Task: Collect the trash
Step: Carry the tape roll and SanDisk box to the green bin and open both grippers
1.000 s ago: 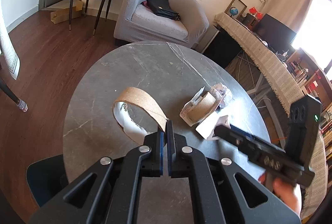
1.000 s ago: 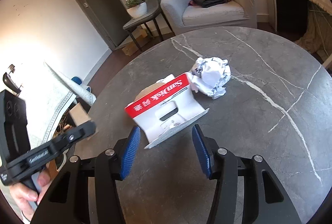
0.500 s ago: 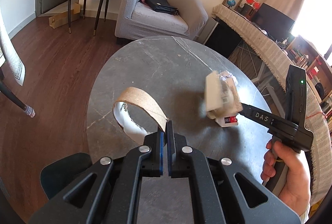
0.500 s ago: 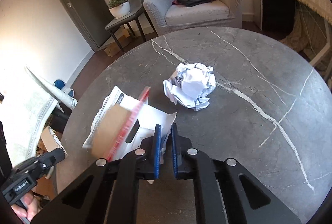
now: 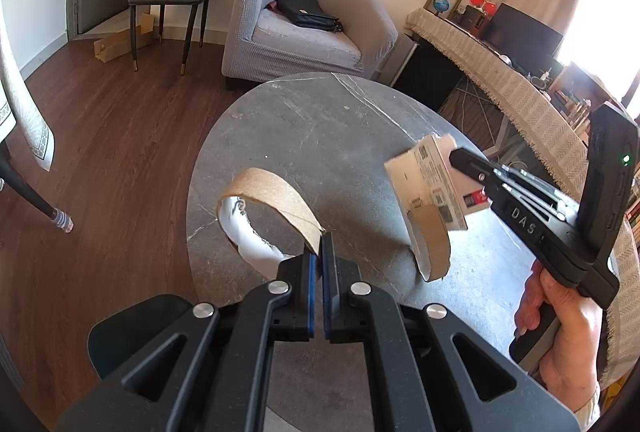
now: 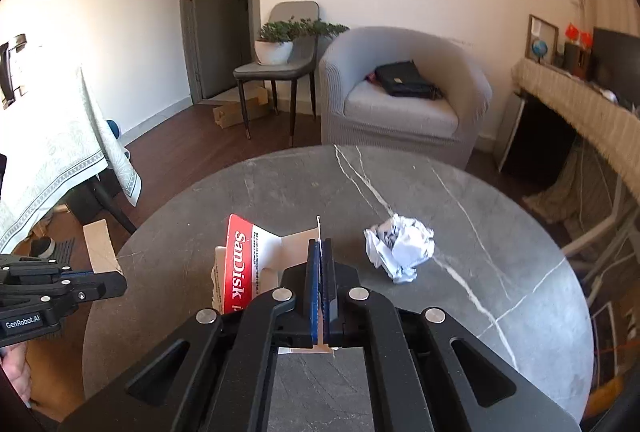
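Nearest in the left wrist view, the left gripper [image 5: 321, 252] has its 2 blue-padded jaws pressed together on the end of a curled cardboard strip [image 5: 266, 191], brown outside and white inside, which loops up and away over the near edge of the round grey marble table [image 5: 320, 119]. In the right wrist view, the right gripper [image 6: 320, 260] is likewise closed tight, its jaws pinching a thin flap of a torn SanDisk package [image 6: 240, 268], red and white, that stands on edge to the left of the pads and is lifted off the tabletop. Seen from the left wrist view, that same package [image 5: 430, 183] hangs in the air above the table's right part, with a curl of brown card drooping beneath it, and a hand [image 5: 560, 324] wraps the right tool's handle. Just beyond and to the right of the right gripper, a crumpled ball of white paper [image 6: 400, 248] lies on the marble, apart from both tools. Farther back, past the table, stands a grey armchair [image 6: 404, 95] with a black bag [image 6: 404, 79] on its seat, and beside it a chair carrying a potted plant [image 6: 288, 39].
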`<state>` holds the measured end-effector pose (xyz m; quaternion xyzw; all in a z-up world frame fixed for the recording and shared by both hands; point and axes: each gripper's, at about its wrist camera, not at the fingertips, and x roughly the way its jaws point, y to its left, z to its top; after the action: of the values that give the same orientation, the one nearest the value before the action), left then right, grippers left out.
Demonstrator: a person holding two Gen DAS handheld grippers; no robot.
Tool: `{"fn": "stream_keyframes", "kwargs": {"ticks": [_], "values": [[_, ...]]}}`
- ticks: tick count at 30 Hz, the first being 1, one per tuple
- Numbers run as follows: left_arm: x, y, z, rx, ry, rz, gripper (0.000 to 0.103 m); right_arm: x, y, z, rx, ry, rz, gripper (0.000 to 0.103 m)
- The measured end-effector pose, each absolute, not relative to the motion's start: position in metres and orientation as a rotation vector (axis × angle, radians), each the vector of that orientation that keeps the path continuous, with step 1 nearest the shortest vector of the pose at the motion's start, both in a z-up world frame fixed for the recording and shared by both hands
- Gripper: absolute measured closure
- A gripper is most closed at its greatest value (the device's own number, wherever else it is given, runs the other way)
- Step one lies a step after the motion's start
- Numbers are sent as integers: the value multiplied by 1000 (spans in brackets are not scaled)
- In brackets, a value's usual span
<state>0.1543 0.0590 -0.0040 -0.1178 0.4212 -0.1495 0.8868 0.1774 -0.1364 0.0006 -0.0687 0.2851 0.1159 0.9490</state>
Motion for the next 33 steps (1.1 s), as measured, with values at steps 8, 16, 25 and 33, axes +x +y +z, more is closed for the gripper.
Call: {"fn": "stream_keyframes", "kwargs": {"ticks": [8,16,25,33], "values": [[153,64,-4,-235,877,-304,99,174,-133,13,-119,533,261,102],[143,84,-5,-225,873,-278,99,173,-124,27,-56,493,297,102],[128,123,-7,-246,867,-234,99,161,-81,33,-264,469,253,102],[118,150,-12,-244,877,-205,99,154,-48,20,-431,463,234,102]]}}
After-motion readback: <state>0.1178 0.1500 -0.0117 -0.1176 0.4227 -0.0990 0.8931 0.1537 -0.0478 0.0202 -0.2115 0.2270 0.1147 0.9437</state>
